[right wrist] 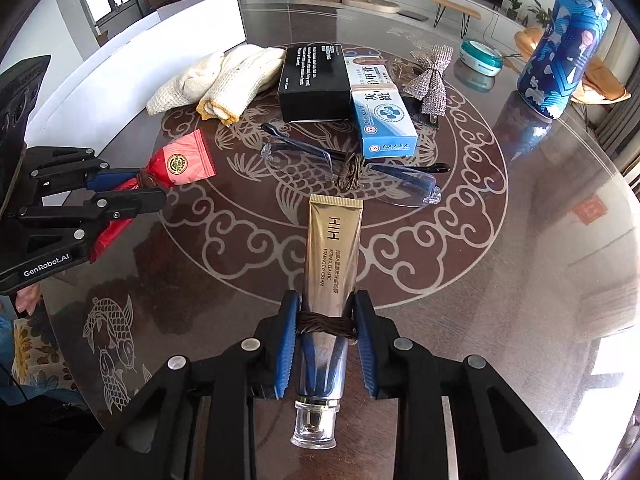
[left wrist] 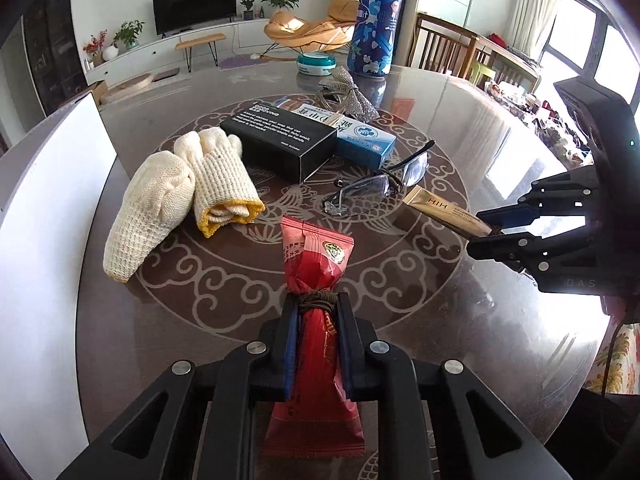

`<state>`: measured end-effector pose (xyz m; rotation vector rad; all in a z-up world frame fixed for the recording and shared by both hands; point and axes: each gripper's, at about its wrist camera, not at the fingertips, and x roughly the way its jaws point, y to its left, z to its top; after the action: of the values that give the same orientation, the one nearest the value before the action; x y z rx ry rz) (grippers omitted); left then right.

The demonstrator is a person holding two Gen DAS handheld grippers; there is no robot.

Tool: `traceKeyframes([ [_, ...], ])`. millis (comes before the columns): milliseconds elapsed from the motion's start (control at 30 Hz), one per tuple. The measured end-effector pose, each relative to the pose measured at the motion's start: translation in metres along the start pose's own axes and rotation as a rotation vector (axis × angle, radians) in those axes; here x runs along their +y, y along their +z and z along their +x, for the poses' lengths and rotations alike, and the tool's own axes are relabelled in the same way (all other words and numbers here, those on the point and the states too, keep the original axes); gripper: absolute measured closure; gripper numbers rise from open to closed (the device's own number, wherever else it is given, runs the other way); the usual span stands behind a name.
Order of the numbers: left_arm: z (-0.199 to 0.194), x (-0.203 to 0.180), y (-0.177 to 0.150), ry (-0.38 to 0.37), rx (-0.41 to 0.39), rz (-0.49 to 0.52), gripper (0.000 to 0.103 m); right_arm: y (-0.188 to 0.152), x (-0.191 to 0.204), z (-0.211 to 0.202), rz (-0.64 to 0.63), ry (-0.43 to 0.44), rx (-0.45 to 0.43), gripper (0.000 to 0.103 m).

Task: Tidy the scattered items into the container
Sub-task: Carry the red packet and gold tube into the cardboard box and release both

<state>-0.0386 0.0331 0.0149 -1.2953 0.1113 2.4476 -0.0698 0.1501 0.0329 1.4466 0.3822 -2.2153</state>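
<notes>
Red packet [left wrist: 316, 280] pinched tight in left gripper [left wrist: 318, 300], above table's [left wrist: 460, 320] near edge. Gold tube [right wrist: 330, 264] squeezed in right gripper [right wrist: 326, 312], off the glass. White container [left wrist: 48, 208] at left edge.

Worktop [right wrist: 520, 280]: round, dark brown, glossy, with pale inlaid scrollwork and fish motifs. Lying on it: two cream knitted gloves [left wrist: 176, 196] with yellow cuffs, side by side; a black box [left wrist: 280, 144] touching a blue-and-white box [left wrist: 360, 136]; clear-lensed spectacles [left wrist: 380, 184] in front of the boxes; a glittering silver bow [left wrist: 352, 96] behind them; a tall blue patterned canister [left wrist: 376, 20] upright at the far edge; a white container [right wrist: 120, 80] along one side.
</notes>
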Motion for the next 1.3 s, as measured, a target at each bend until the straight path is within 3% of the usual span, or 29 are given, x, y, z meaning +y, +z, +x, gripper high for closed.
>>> traceKeyframes([
  [167, -0.062, 0.032, 0.012, 0.018, -0.133, -0.081, 0.086, 0.045, 0.011, -0.039, -0.028, -0.028, -0.095, 0.074],
  [300, -0.12, 0.085, 0.015, 0.075, -0.225, -0.17, 0.086, 0.108, 0.053, -0.07, -0.098, 0.004, -0.196, 0.074],
  [433, -0.173, 0.15, -0.002, 0.212, -0.266, -0.258, 0.086, 0.175, 0.123, -0.092, -0.175, 0.133, -0.294, 0.074],
  [600, -0.192, 0.23, -0.047, 0.317, -0.215, -0.416, 0.086, 0.229, 0.231, -0.077, -0.272, 0.365, -0.314, 0.074],
  [767, -0.166, 0.26, -0.086, 0.336, -0.11, -0.492, 0.086, 0.229, 0.319, -0.01, -0.408, 0.418, -0.216, 0.074],
  [933, -0.151, 0.269, -0.097, 0.346, -0.081, -0.518, 0.086, 0.202, 0.353, 0.043, -0.452, 0.408, -0.139, 0.074],
  [1000, -0.154, 0.27, -0.096, 0.389, -0.097, -0.526, 0.084, 0.192, 0.365, 0.053, -0.508, 0.353, -0.118, 0.069],
  [1033, -0.153, 0.272, -0.096, 0.404, -0.089, -0.538, 0.077, 0.187, 0.369, 0.056, -0.519, 0.331, -0.106, 0.062],
  [1067, -0.15, 0.274, -0.097, 0.407, -0.073, -0.553, 0.055, 0.183, 0.369, 0.057, -0.52, 0.324, -0.101, 0.042],
  [1100, -0.148, 0.276, -0.097, 0.412, -0.056, -0.568, 0.039, 0.182, 0.367, 0.054, -0.522, 0.318, -0.115, 0.028],
  [1133, -0.15, 0.279, -0.098, 0.429, -0.056, -0.597, 0.021, 0.18, 0.365, 0.05, -0.529, 0.301, -0.142, 0.027],
  [1200, -0.152, 0.284, -0.101, 0.433, -0.065, -0.646, 0.008, 0.179, 0.356, 0.038, -0.526, 0.297, -0.194, 0.027],
  [1300, -0.156, 0.282, -0.105, 0.471, -0.076, -0.664, 0.008, 0.171, 0.328, 0.009, -0.445, 0.319, -0.28, 0.023],
])
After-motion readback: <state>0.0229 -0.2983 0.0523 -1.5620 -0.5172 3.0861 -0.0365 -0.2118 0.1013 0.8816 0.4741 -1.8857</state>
